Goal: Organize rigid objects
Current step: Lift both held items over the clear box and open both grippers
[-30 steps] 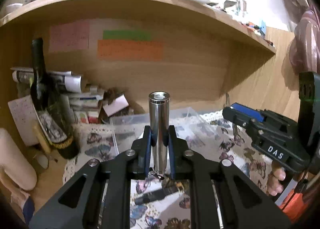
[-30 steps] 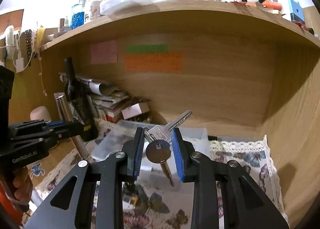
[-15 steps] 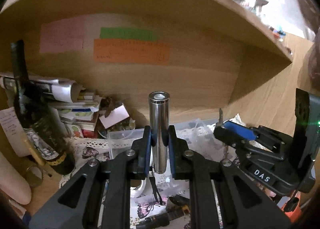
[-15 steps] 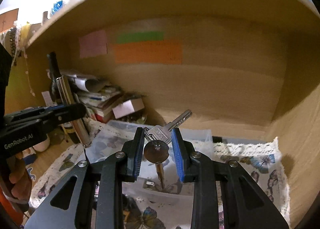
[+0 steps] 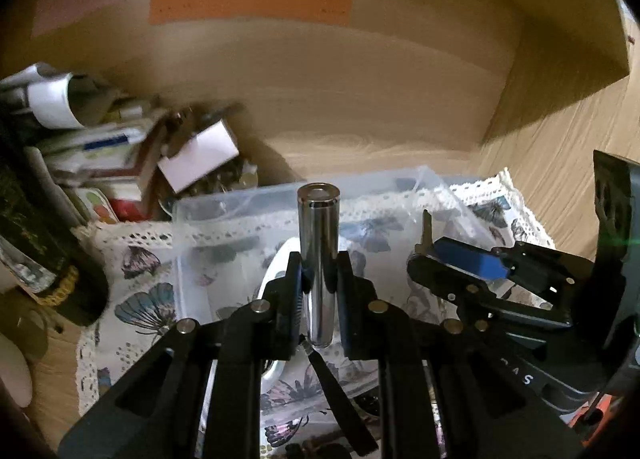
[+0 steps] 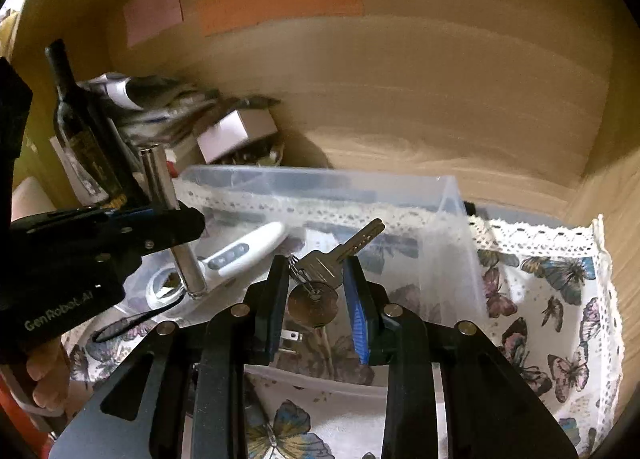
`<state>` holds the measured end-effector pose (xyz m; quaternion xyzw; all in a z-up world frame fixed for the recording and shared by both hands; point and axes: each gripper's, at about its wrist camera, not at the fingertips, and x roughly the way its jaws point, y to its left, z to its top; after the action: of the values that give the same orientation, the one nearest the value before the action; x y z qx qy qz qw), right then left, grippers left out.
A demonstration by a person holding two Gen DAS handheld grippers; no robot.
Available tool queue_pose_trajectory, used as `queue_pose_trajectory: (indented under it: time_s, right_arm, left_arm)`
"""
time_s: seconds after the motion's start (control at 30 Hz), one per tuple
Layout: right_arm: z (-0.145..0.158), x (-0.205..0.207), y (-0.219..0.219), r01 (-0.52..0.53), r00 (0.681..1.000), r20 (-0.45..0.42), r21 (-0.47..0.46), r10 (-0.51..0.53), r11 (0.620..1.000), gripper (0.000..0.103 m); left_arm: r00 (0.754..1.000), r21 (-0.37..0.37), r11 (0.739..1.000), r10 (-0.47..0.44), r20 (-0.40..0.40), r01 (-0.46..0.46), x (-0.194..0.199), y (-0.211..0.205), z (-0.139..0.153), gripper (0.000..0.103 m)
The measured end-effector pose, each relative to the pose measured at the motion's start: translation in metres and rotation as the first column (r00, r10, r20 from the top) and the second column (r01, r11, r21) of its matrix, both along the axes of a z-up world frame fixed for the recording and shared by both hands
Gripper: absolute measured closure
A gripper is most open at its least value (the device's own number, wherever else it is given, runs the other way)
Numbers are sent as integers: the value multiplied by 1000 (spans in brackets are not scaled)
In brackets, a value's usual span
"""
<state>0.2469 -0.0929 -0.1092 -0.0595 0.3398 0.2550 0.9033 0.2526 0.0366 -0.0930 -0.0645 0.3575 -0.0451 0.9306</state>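
Observation:
My left gripper (image 5: 318,279) is shut on an upright shiny metal cylinder (image 5: 319,247), held over the clear plastic bin (image 5: 224,203). In the right wrist view the cylinder (image 6: 168,211) hangs over the bin's left part. My right gripper (image 6: 316,283) is shut on a bunch of keys (image 6: 332,263) with a round brown tag (image 6: 313,303), held over the bin (image 6: 448,219). Inside the bin lie a white handheld device with buttons (image 6: 244,251) and a small plug. The right gripper (image 5: 452,259) also shows in the left wrist view, at the right.
The bin stands on a butterfly-print cloth (image 6: 560,299) inside a wooden shelf alcove. A dark wine bottle (image 6: 80,139), stacked papers and a small white box (image 6: 236,133) crowd the back left. Wooden walls (image 6: 440,99) close the back and right.
Both grippers have moved forward and down into the alcove, over the clear bin. The cylinder and the keys stay gripped.

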Motion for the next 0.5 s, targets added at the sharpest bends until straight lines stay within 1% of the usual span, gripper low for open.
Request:
queue_pose_trajectory:
  time_s: [0.17, 0.3, 0.33, 0.43, 0.47, 0.5]
  right_arm:
    - [-7, 5, 6, -3, 1000, -31, -23, 2, 1000, 77]
    - [-4, 6, 4, 6, 999, -38, -21, -7, 1000, 77]
    - [-1, 5, 2, 10, 999, -33, -14, -11, 1000, 77]
    - [11, -2, -5, 15, 1000, 0, 12, -15, 1000, 70]
    - [14, -5, -7, 16, 1000, 12, 18, -16, 1000, 67]
    - [20, -10, -10, 16, 999, 29, 26, -17, 1000, 65]
  left_arm:
    - [998, -15, 1000, -24, -57, 23, 4, -3, -9, 88]
    - [998, -13, 1000, -23, -56, 22, 2, -4, -3, 88]
    - [999, -15, 1000, -22, -48, 21, -1, -3, 1, 84]
    - [1000, -10, 1000, -11, -8, 11, -10, -1, 14, 70]
    - [1000, -4, 1000, -6, 7, 6, -13, -1, 19, 66]
    - [1000, 6, 1000, -1, 27, 1, -19, 0, 24, 65]
